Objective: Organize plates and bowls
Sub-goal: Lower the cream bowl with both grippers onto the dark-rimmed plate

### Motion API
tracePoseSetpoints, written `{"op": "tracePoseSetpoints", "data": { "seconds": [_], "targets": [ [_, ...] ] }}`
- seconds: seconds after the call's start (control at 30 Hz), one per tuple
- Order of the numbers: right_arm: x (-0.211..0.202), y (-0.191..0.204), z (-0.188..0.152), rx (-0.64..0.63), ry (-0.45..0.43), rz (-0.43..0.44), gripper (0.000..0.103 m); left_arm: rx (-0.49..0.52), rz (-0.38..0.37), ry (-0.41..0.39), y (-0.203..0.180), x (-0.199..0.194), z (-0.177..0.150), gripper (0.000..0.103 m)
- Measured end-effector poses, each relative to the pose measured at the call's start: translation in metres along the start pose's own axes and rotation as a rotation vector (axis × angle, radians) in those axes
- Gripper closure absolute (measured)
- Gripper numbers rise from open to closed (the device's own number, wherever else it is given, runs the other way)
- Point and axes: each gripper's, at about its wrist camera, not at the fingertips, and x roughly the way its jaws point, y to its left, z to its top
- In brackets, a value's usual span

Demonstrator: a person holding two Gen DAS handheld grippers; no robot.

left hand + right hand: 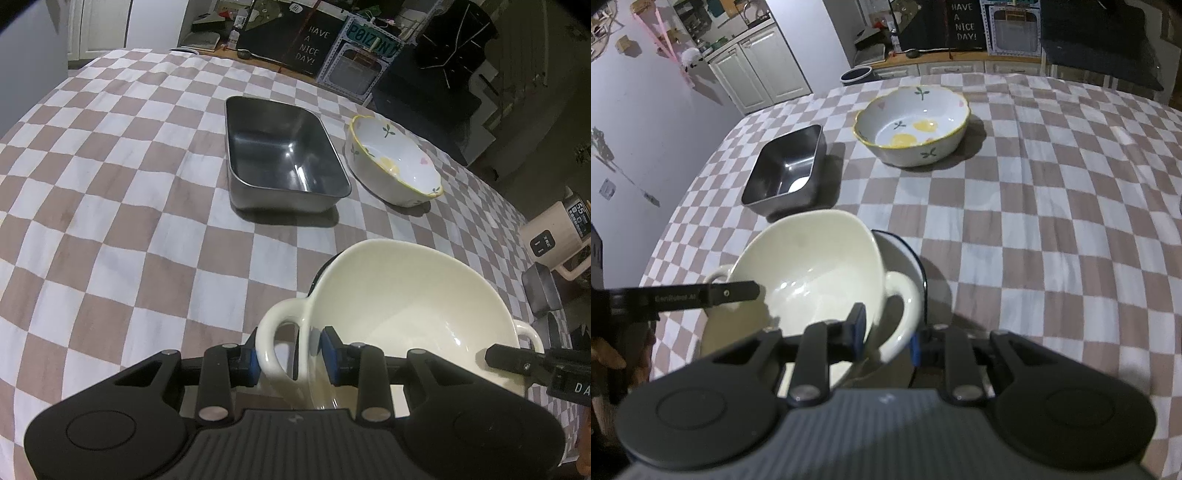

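On the checkered tablecloth (110, 206) the steel tray (282, 155) sits furthest left, at about twelve o'clock from the left gripper (290, 356), with the flowered bowl (395, 162) just beside it at one o'clock. Close in, the left gripper's blue pads (330, 356) straddle the near handle (275, 339) of the cream two-handled bowl (410, 310), one pad outside the loop and one inside the bowl wall; whether they press it I cannot tell. The cream bowl is tilted, resting in a dark-rimmed white dish (905, 258) beneath it. From the other side, the right gripper (886, 334) has its fingers (857, 325) set about the opposite handle (901, 306), at a narrow spread, contact unclear.
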Motion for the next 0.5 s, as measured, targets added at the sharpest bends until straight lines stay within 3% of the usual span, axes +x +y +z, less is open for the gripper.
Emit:
{"op": "tracePoseSetpoints", "data": {
  "seconds": [0.5],
  "targets": [
    [0.0104, -0.0031, 0.001, -0.008, 0.057, -0.016, 0.072, 0.066, 0.036, 0.009, -0.0093, -0.0019, -0.0002, 0.068]
  ]
}}
